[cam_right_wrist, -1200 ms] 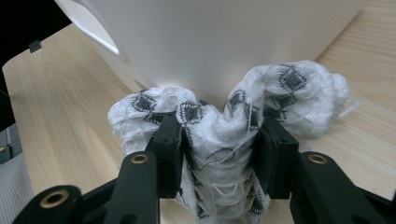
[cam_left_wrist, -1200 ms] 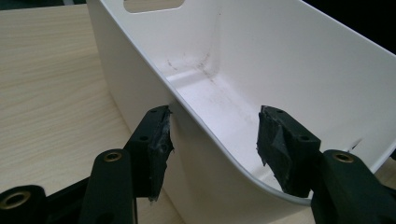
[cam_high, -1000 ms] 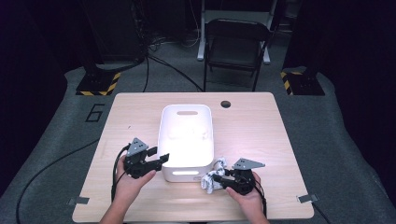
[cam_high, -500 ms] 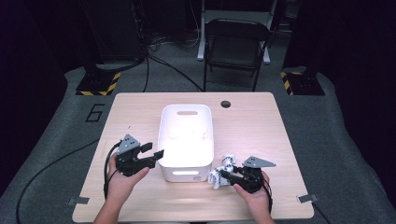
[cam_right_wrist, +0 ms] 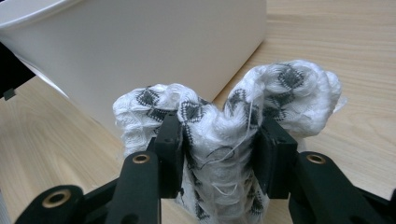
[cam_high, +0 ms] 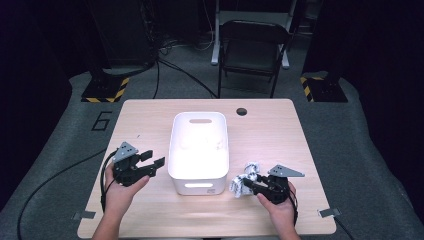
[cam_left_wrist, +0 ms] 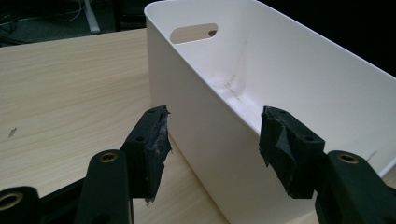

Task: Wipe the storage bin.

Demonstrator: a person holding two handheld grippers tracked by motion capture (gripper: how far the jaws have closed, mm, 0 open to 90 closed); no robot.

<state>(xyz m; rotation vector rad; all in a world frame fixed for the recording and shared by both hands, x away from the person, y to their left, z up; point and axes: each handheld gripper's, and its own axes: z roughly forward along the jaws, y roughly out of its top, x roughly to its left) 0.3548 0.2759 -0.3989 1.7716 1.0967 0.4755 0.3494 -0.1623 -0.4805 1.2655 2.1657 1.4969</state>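
Observation:
A white plastic bin [cam_high: 200, 150] stands in the middle of the wooden table [cam_high: 270, 135], and nothing lies inside it. My right gripper [cam_high: 248, 186] is shut on a bunched white knitted cloth with dark diamond marks [cam_high: 245, 180], held just right of the bin's near corner. In the right gripper view the cloth [cam_right_wrist: 224, 121] bulges out above both pads [cam_right_wrist: 172, 140], with the bin wall [cam_right_wrist: 154, 51] right behind it. My left gripper [cam_high: 152, 162] is open to the left of the bin. In the left gripper view its jaws straddle the bin's near side wall [cam_left_wrist: 205, 116], nothing gripped.
A round cable hole [cam_high: 242, 111] sits near the table's far edge. A black folding chair [cam_high: 252, 50] stands beyond the table. Tape tabs mark the near corners [cam_high: 330, 212]. Cables trail from both grippers toward the front edge.
Both hands have drifted outward, away from the bin: the left gripper to the left, the right gripper with the cloth to the right. The bin has not moved.

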